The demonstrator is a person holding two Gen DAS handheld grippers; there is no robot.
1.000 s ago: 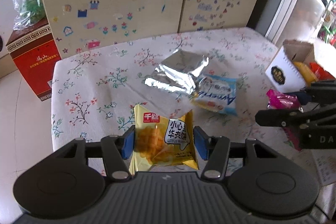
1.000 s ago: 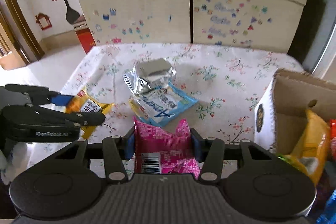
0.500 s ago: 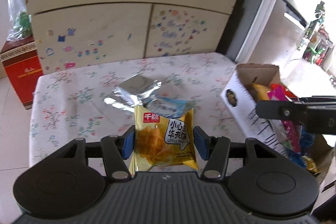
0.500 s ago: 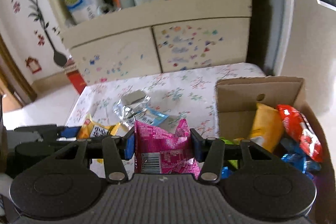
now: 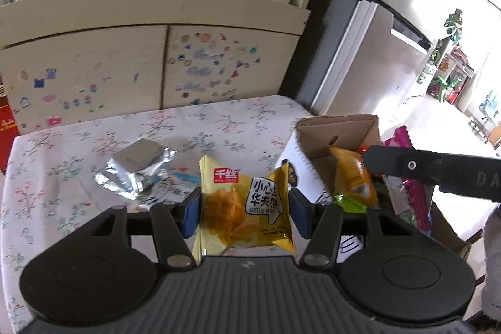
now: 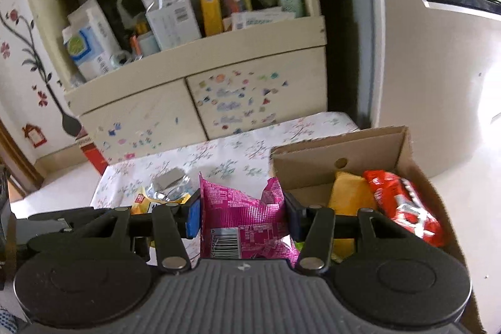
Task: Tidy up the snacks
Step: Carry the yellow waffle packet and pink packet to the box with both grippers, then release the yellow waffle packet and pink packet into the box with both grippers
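Left tongs (image 5: 244, 205): closed on a yellow waffle packet (image 5: 242, 208), blue pads pressing both side edges. The packet hangs clear of the counter (image 5: 62, 208), which carries a floral cloth.

Right tongs (image 6: 241, 213): closed on a pink snack packet (image 6: 247, 221), gripped at both sides with its barcode facing the camera. In the right wrist view the packet sits just left of the cardboard box (image 6: 341, 143), beside the box's near left corner.

Cardboard box: open at the top, standing at the right end of the counter. It holds a yellow packet (image 6: 350, 193) and a red packet (image 6: 404, 208), side by side; something green shows beneath them, not identifiable.

On the counter: a silver foil packet (image 5: 134, 168) lies near the middle, partly over a blue-and-white packet (image 5: 184, 177), most of which is hidden.

In the left wrist view a finger of the right tongs crosses above the box from the right.

Behind the counter: a cream cabinet (image 5: 125, 71) with stickers on its doors and a crowded shelf above.
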